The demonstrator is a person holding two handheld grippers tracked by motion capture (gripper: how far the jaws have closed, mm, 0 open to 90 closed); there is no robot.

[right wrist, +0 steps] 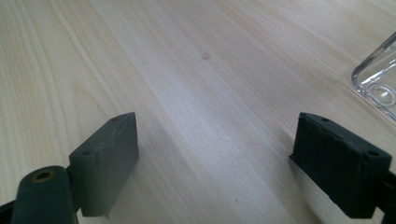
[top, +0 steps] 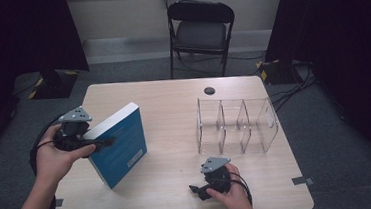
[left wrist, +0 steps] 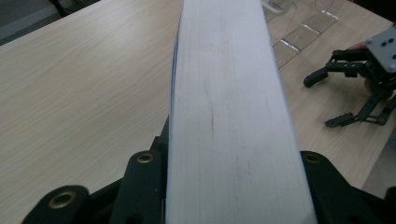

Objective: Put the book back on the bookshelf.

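Tongs in the person's left hand, the left tongs (top: 107,140), were clenched on a thick blue book (top: 121,145), their jaws pressing its two covers. From the left gripper view the book's white page edge (left wrist: 229,107) ran straight out between the jaws. Seen from above, the book stood tilted on the desk (top: 162,93), its lower edge on the wood and its top leaning toward the left tongs.

Off to the right of the book, near the front edge of the desk, the right tongs (top: 196,192) rested low in the person's right hand, released, with jaws spread wide and bare wood between them. Their pads (right wrist: 109,156) hovered close to the surface. Just beyond the right tongs stood a clear plastic organiser (top: 235,125) with three compartments, its near corner (right wrist: 376,84) showing in the right gripper view.
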